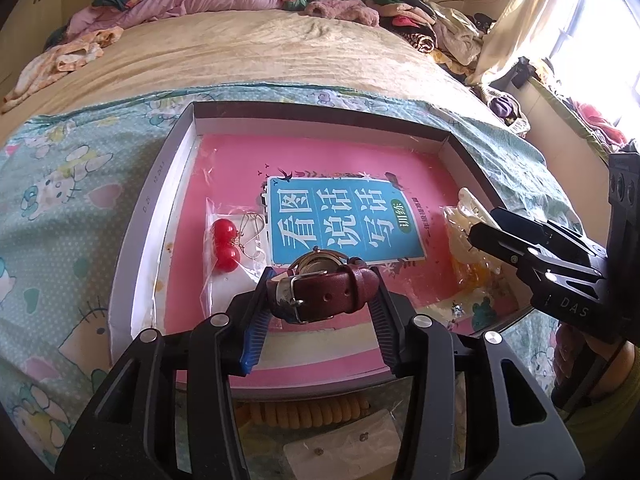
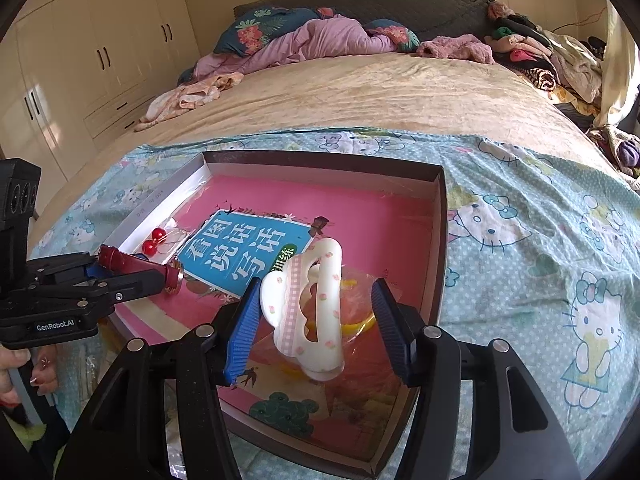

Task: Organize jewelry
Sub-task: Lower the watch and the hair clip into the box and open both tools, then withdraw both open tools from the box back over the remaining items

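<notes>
My left gripper [image 1: 320, 292] is shut on a watch with a dark red leather strap [image 1: 332, 292] and holds it just above the near part of a shallow box [image 1: 176, 168]. The watch also shows in the right wrist view [image 2: 120, 264]. Red ball earrings in a clear bag [image 1: 226, 246] lie in the box at the left. My right gripper [image 2: 314, 308] has its fingers spread around a white hair claw [image 2: 316, 312] with a pink ribbon; only the left finger seems to touch it. Under the claw lies a bagged yellow item [image 2: 360, 320].
The box is lined with a pink book with a blue title panel [image 1: 340, 220] and sits on a Hello Kitty cloth [image 2: 540, 260] on a bed. Clothes [image 2: 532, 60] pile at the headboard. A wardrobe [image 2: 80, 60] stands left. More bagged items [image 1: 320, 412] lie under my left gripper.
</notes>
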Motion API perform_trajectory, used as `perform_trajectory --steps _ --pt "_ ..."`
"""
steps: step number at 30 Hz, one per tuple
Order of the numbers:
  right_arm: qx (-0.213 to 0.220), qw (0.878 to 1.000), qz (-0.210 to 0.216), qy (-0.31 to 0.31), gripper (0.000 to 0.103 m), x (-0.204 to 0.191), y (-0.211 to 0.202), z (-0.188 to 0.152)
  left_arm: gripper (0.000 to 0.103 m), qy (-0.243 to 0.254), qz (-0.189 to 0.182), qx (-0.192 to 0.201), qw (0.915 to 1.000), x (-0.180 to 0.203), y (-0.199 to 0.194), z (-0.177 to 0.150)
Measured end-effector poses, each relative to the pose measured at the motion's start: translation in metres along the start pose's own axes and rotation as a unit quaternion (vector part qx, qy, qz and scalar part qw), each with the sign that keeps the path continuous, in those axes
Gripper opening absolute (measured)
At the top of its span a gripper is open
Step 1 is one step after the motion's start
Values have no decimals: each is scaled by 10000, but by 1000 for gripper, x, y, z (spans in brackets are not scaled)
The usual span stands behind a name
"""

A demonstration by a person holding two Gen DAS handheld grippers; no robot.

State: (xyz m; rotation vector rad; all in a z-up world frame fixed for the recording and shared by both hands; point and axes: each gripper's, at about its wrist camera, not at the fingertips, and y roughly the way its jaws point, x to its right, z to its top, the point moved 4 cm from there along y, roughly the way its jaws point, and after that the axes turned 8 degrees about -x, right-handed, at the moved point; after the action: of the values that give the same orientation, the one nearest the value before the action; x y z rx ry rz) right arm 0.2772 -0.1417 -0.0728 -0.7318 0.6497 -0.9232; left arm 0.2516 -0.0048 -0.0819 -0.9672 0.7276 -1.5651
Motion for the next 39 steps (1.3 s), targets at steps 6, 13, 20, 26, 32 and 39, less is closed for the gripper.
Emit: perform_trajectory --steps 6,13,20,26,32,39 --pt "129 9999 -10 58 78 -2 -14 -6 38 36 30 -27 10000 1 1 -1" --pt "303 9995 -62 105 92 -3 -33 -10 40 62 14 -44 10000 5 -1 -4" --pt "473 9987 -60 161 96 -5 -52 -15 55 26 20 83 10000 4 -16 -5" --pt "591 9981 -40 176 96 -8 -70 -19 70 -26 33 201 9998 3 -34 -7" --pt "718 9973 -28 144 96 -13 -88 -22 85 -58 121 320 9994 4 -51 -11" --pt "864 9962 -29 112 96 -19 -107 -25 93 -68 265 484 9985 4 -69 -17"
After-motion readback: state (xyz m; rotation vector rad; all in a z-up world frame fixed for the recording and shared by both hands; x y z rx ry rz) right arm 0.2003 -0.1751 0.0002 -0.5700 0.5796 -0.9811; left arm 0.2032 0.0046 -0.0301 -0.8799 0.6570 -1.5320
